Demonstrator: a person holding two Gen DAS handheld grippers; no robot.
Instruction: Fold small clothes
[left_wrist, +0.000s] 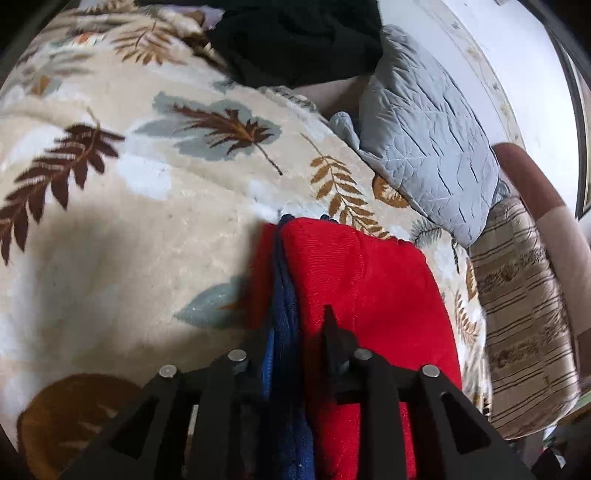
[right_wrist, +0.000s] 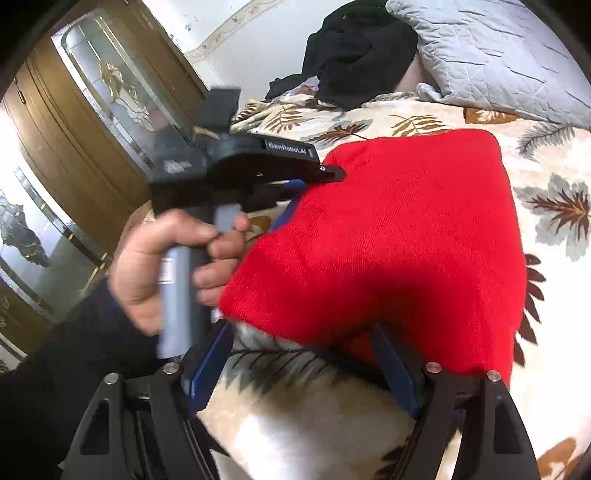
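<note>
A red knitted garment (right_wrist: 399, 236) with a navy blue inner layer (left_wrist: 286, 295) is laid folded on a cream fleece blanket (left_wrist: 147, 206) printed with brown and grey leaves. In the left wrist view the garment lies directly ahead of the left gripper (left_wrist: 291, 325), and its navy edge runs between the two fingers. The jaws are seen only narrowly apart, with the blue and red fabric bunched in the gap; whether the pads press on the cloth cannot be told from either view.

In the right wrist view the left gripper (right_wrist: 332, 171) is seen from the side at the far left corner of the garment, held by a hand (right_wrist: 162, 258) in a dark sleeve (right_wrist: 66, 362). The right gripper (right_wrist: 295, 354) is positioned at the near edge of the garment. Its blue-padded fingers (right_wrist: 393, 363) are spread wide, and the red hem lies between them and over the right finger without being clamped.

A grey quilted pillow (left_wrist: 428, 147) and a heap of black clothing (left_wrist: 295, 37) are located at the head of the blanket. A wooden cabinet with glass doors (right_wrist: 92, 92) is visible at the left of the right wrist view.
</note>
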